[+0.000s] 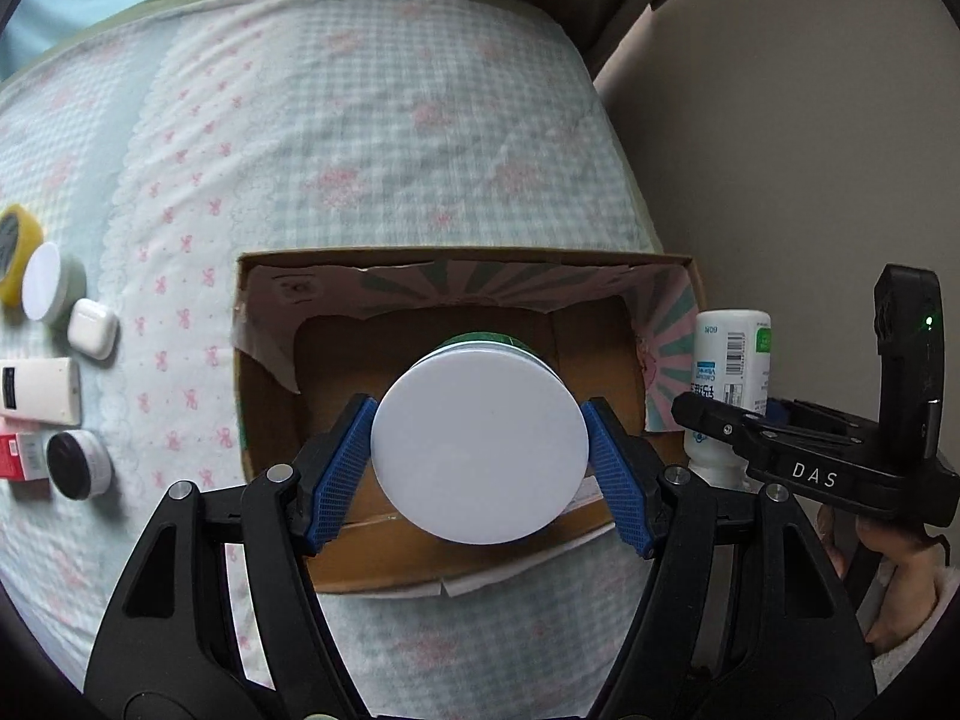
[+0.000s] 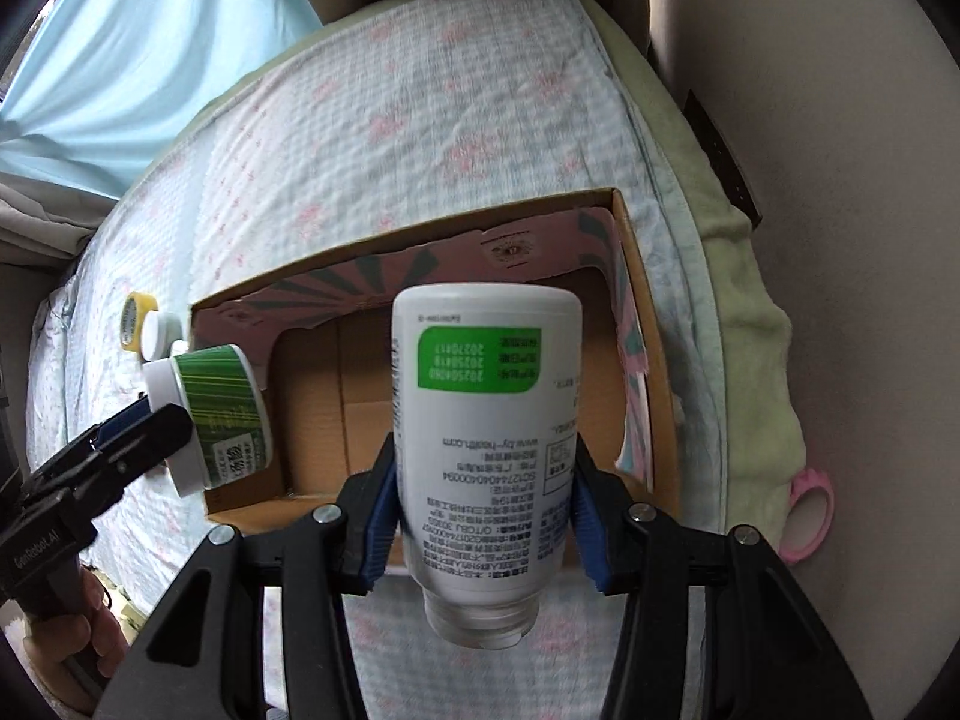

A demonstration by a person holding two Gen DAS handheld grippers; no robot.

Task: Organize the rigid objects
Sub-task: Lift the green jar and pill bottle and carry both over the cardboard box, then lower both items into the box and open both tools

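Both views share cardboard box (image 1: 456, 312).

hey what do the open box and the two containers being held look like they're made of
Box: corrugated cardboard, matte brown inside, with torn printed paper lining the walls.
White bottle in the right claw: probably plastic, smooth and slightly glossy, with a printed label.
Green jar in the left claw: its wide white lid looks like smooth plastic; the striped green body could be plastic or a paper label.
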